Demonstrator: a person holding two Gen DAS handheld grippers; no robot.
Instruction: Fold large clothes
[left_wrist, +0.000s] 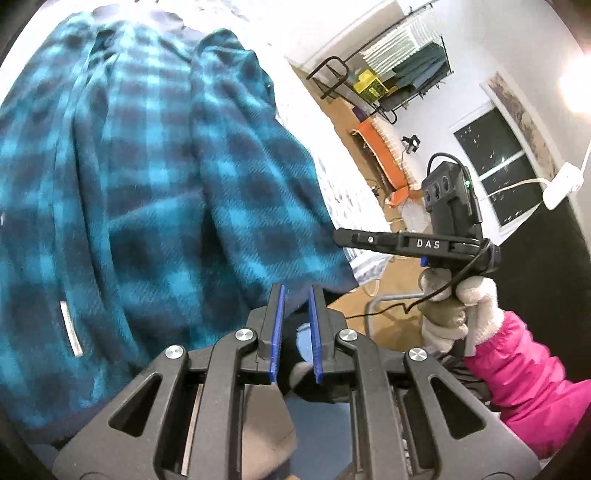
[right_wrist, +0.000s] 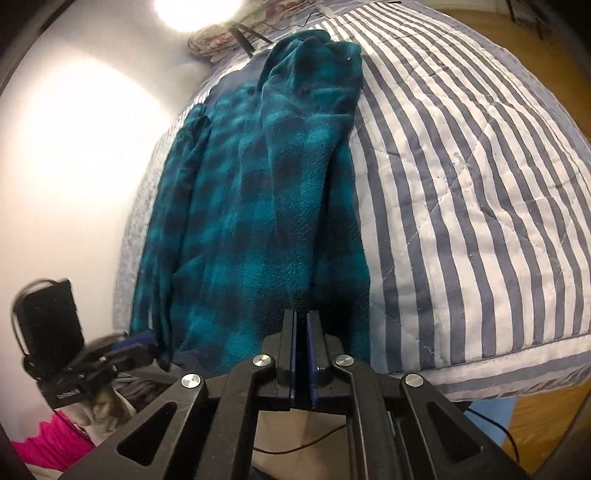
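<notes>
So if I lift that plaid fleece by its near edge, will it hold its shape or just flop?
Probably flop: the plaid fleece already lies in soft folds and ridges on the striped quilt, so it should drape and sag from wherever it is pinched. Its fuzzy nap looks grippy, so slipping seems unlikely. It looks thick, so perhaps a bit heavy and bulky once lifted.

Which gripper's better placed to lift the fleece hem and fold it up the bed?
Right. The right gripper is shut at the hem of the fleece and appears to pinch it. The left gripper shows a gap, so its hold is unclear.
</notes>
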